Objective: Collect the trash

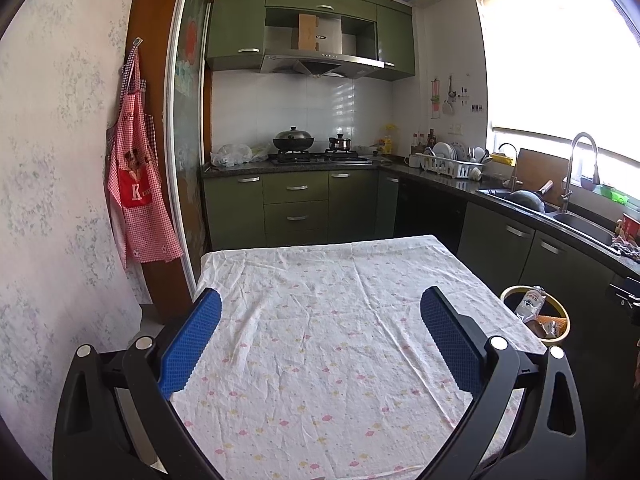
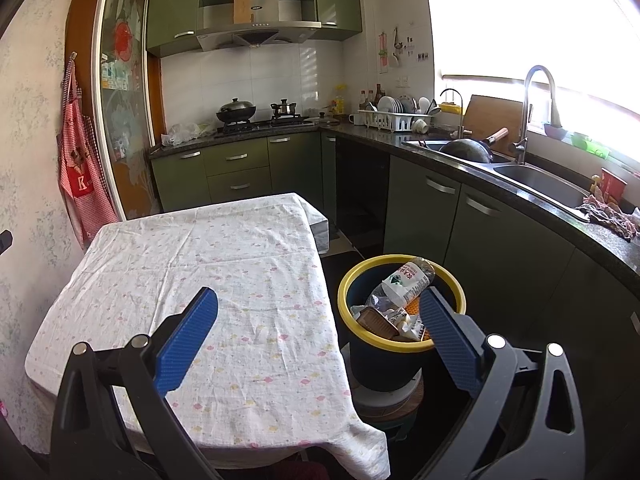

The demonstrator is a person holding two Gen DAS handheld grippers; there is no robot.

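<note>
A dark blue bin with a yellow rim (image 2: 347,280) stands on a low stool to the right of the table. It holds a crushed plastic bottle (image 2: 404,282), a brown tray and crumpled wrappers (image 2: 404,320). In the left wrist view the same bin (image 1: 564,312) peeks out past the table's right edge. My left gripper (image 1: 320,300) is open above the table, nothing between its blue pads. My right gripper (image 2: 318,300) is open too, over the table's right edge, its right finger (image 2: 444,320) in front of the bin. The table's flowered white cloth (image 1: 320,344) carries no loose items.
Green cabinets and a dark counter (image 2: 520,200) run along the back and right, with a sink (image 2: 536,180), tap, dish rack (image 2: 394,120) and stove with pots (image 2: 256,114). A red checked apron (image 1: 138,184) hangs on the left wall. Dark floor lies between table and cabinets.
</note>
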